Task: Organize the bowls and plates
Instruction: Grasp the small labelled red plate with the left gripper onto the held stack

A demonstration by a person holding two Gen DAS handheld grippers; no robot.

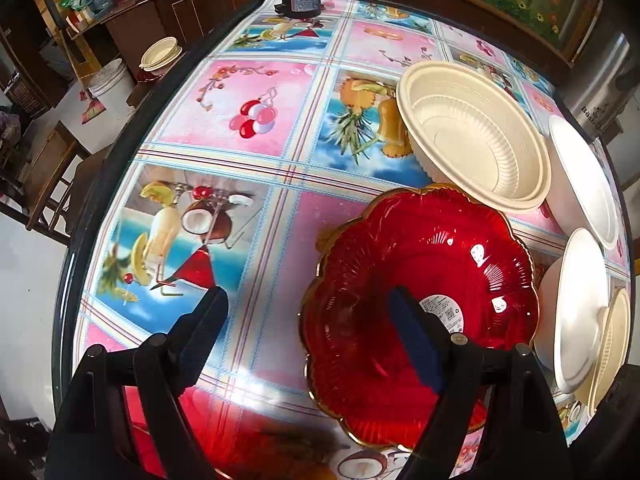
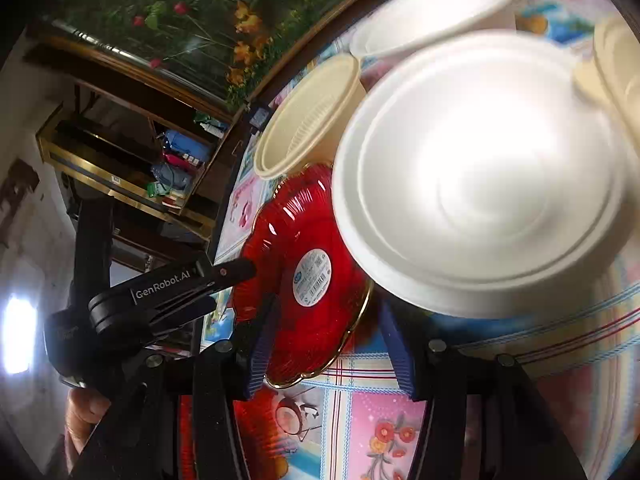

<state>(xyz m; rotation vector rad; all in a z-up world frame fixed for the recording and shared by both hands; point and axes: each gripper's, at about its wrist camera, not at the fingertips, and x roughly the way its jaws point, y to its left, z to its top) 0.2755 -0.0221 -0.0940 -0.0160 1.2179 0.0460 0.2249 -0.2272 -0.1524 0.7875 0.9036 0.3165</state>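
Observation:
A red scalloped plate with a gold rim (image 1: 424,304) lies on the patterned table; it also shows in the right wrist view (image 2: 304,280). My left gripper (image 1: 308,320) is open, its right finger over the plate's left part, its left finger over the tablecloth. A cream ribbed bowl (image 1: 476,136) stands tilted behind the plate, and shows in the right wrist view (image 2: 308,120). Two white foam bowls (image 1: 580,304) (image 1: 584,176) stand to the right. My right gripper (image 2: 328,344) is open, its fingers straddling the plate's rim, just below a white foam bowl (image 2: 480,176).
Another cream bowl (image 1: 612,344) sits at the far right edge. A black motor-like object (image 1: 300,0) stands at the table's far edge. Wooden chairs, a white bucket (image 1: 112,84) and stacked bowls (image 1: 160,54) are beyond the table's left edge. A metal pot (image 1: 600,80) stands at back right.

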